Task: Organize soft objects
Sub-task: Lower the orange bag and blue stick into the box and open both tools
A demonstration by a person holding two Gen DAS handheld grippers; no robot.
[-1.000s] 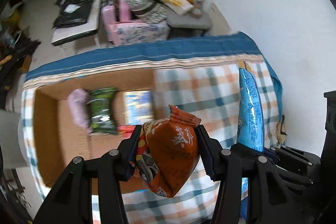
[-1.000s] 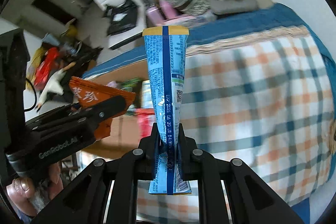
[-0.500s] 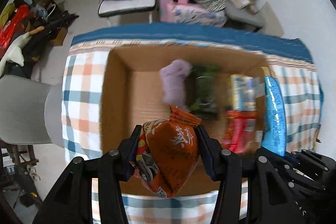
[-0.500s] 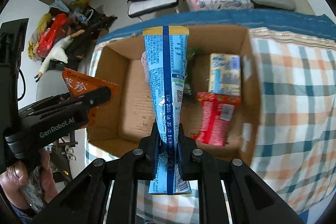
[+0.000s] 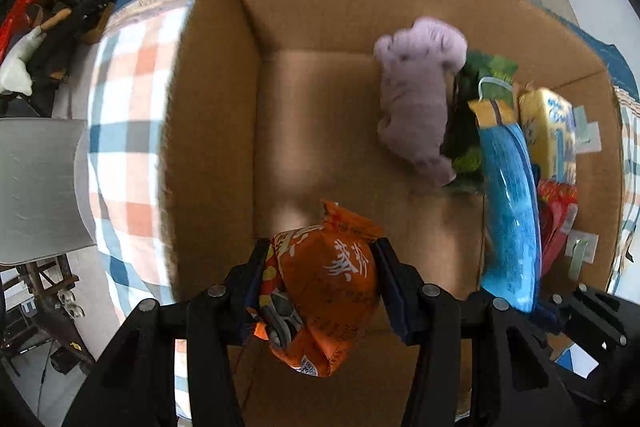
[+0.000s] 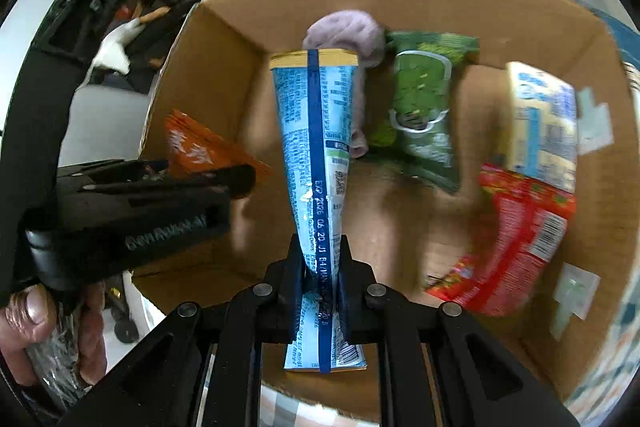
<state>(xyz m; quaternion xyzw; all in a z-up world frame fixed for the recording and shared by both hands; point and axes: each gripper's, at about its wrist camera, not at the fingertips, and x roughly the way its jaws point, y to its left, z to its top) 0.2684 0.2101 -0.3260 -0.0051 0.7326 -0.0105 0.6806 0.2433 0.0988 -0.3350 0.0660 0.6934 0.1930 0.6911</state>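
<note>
Snack bags are held over an open cardboard box (image 5: 224, 115) that sits on a checked tablecloth (image 5: 120, 75). Clamped between the jaws of the left gripper (image 5: 320, 291) is a puffy orange snack bag (image 5: 324, 291), hanging above the bare left part of the box floor. The right gripper (image 6: 320, 267) is closed tight on the lower end of a long blue snack bag (image 6: 316, 131), which stands upright above the middle of the box. Inside the box, toward its far and right side, lie a lilac plush toy (image 5: 420, 95), a green snack packet (image 6: 424, 107) just beside it, a yellow and blue pack (image 6: 540, 119) and a red snack bag (image 6: 516, 239) below that. A grey chair (image 5: 36, 187) stands to the left of the table.
</note>
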